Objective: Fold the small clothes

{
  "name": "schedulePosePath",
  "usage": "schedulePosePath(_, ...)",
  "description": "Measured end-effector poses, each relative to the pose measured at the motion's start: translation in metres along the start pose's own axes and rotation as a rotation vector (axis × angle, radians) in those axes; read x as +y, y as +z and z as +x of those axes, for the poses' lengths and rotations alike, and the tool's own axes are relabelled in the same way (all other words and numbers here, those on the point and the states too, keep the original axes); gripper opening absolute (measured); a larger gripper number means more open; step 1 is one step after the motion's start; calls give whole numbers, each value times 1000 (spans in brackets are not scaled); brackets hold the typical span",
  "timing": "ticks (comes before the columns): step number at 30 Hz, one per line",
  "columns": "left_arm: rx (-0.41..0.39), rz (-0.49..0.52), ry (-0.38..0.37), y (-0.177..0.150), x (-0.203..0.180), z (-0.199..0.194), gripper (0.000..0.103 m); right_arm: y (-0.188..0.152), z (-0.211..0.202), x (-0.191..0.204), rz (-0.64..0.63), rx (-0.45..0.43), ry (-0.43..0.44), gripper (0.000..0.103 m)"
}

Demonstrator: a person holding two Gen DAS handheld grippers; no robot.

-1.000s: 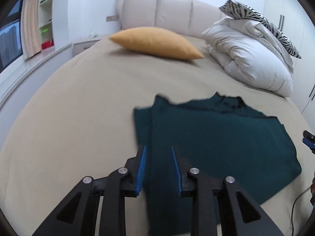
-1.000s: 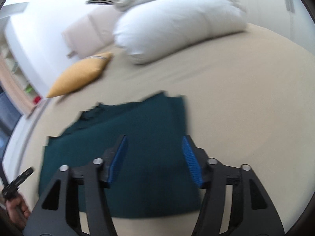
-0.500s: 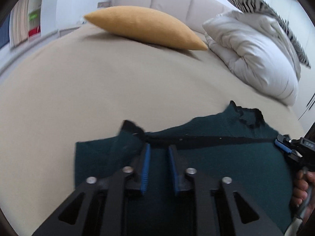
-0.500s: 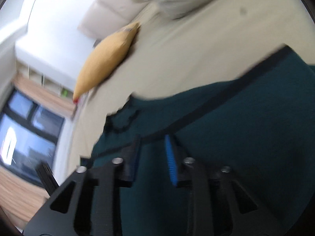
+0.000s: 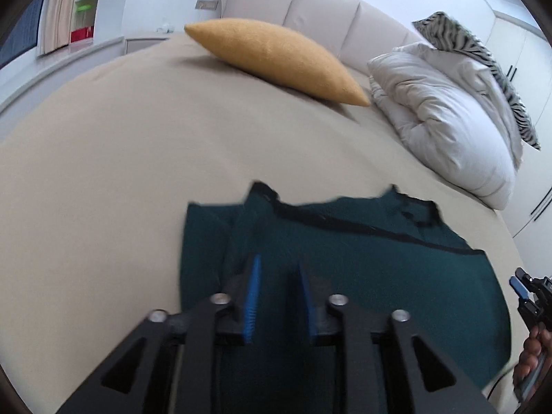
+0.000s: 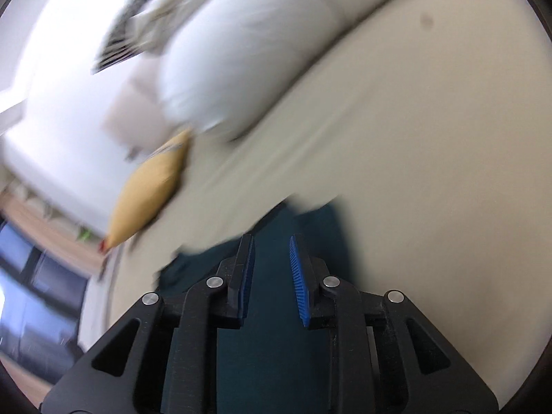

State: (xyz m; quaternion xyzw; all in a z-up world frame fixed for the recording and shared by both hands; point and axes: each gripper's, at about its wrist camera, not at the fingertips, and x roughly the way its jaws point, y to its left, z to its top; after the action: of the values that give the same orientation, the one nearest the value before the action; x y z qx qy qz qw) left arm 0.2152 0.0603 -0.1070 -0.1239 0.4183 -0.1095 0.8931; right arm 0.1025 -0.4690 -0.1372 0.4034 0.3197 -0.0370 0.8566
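Green garment [image 5: 362,276] flat on bed [image 5: 120,172], long axis crosswise; left gripper [image 5: 277,296] over its left end, right gripper [image 6: 270,276] over right end; both part-open, holding nothing.

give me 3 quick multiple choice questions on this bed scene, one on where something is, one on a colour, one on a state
1. Where does the mustard cushion lie?
A. by the headboard
B. on the garment
C. on the floor

2. What colour is the garment?
A. red
B. dark green
C. white

3. How is the left gripper?
A. shut on the cushion
B. open above the garment
C. out of view

Answers:
1 A, it rests on the bed near the headboard.
2 B, the cloth is dark green with black trim.
3 B, a gap shows between its blue pads.
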Motion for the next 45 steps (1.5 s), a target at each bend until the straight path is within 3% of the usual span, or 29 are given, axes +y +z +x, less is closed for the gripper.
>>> schedulePosePath(2, -15, 63, -29, -20, -22, -23, 49, -42, 5, 43, -91, 110, 120, 36)
schedulePosePath(5, 27, 198, 18, -52, -44, -27, 58, -112, 30, 94, -187, 309, 262, 40)
schedulePosePath(7, 76, 175, 41, -65, -30, -17, 58, -143, 47, 101, -212, 387, 274, 40)
schedulePosePath(8, 62, 163, 17, -67, -22, -19, 56, -153, 57, 94, -202, 418, 238, 34)
schedulePosePath(10, 64, 151, 10, -67, -15, -25, 55, -151, 58, 70, -138, 393, 261, 20)
schedulePosePath(11, 66, 143, 3, -66, -12, -28, 55, -147, 54, 61, -108, 377, 252, 20)
schedulePosePath(13, 68, 135, -1, -67, -8, -30, 53, -127, 39, 34, -29, 305, 231, 21)
schedulePosePath(18, 69, 150, 20, -69, -12, -32, 53, -94, -16, -19, 60, 133, 48, 24)
schedulePosePath(19, 69, 153, 24, -71, -12, -31, 53, -91, -31, -21, 59, 99, 8, 33)
schedulePosePath(20, 70, 152, 26, -71, -12, -30, 53, -91, -40, -18, 51, 78, -9, 46)
schedulePosePath(22, 71, 146, 25, -71, -11, -30, 53, -96, -63, -4, 1, 28, -30, 52)
schedulePosePath(25, 70, 150, 23, -72, -11, -30, 53, -112, -75, 37, -136, 18, -37, 52)
schedulePosePath(29, 67, 149, 20, -73, -9, -31, 53, -130, -63, 91, -246, 48, -4, 56)
schedulePosePath(32, 66, 147, 16, -72, -9, -31, 53, -134, -49, 119, -294, 71, 11, 64)
schedulePosePath(40, 47, 40, -17, -60, 11, -63, 53, -155, -21, 170, -370, 154, 37, 65)
schedulePosePath(42, 23, 45, 46, -56, 18, -72, 63, -157, -14, 174, -377, 166, 36, 65)
schedulePosePath(45, 27, 72, 148, -52, 27, -73, 64, -160, -7, 179, -390, 179, 43, 65)
